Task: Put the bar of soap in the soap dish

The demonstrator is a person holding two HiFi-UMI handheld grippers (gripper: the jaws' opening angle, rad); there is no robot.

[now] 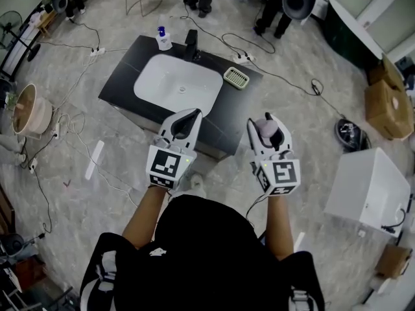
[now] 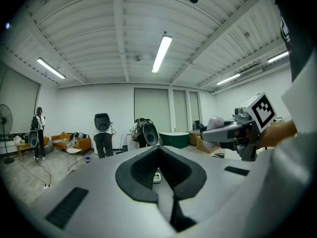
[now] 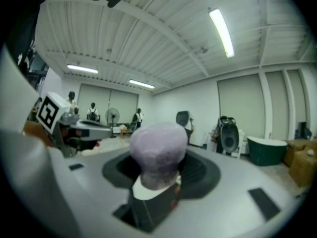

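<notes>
Right claw point(image 1: 264, 123): gripping the lilac bar of soap point(image 1: 266, 130), which is standing upright between its pads, well short of the worktop point(image 1: 126, 76).
Left claw point(image 1: 189, 118): closed, carrying nothing.
Soap dish point(image 1: 237, 78): sitting empty beside the basin point(image 1: 178, 83), well apart from the soap.
Risk: the bar, probably slick, may be working loose from the pads, or dropping into the basin if released early.
</notes>
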